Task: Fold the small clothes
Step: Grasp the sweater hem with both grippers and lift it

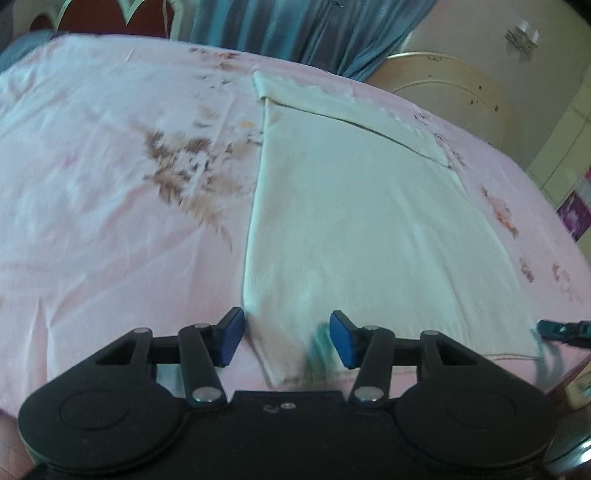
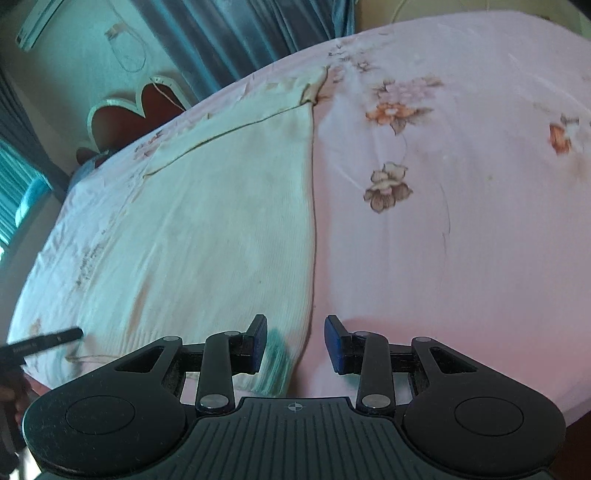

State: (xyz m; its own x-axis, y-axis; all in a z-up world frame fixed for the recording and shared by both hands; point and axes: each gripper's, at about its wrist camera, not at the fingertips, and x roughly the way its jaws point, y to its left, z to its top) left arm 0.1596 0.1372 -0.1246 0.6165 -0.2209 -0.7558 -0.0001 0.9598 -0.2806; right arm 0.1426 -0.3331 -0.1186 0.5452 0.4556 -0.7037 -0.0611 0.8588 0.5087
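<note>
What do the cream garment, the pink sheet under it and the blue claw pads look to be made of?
Cream garment: apparently a soft, matte knit, going by the fine ribbing near its edge.
Pink sheet: thin woven cloth, probably cotton or a blend, smooth with shallow creases and a printed flower pattern.
Blue pads on the left claw: likely matte rubber or foam; the look leaves it open.

Bare pink floral bedsheet (image 1: 110, 177) lies flat from 9 to 11 o'clock of the folded cream garment (image 1: 351, 221), with open passage over it. In the right wrist view the sheet from 12 to 3 o'clock is equally flat. The curtain (image 1: 295, 29) and headboard (image 2: 122, 118) stand beyond the far bed edge.
</note>
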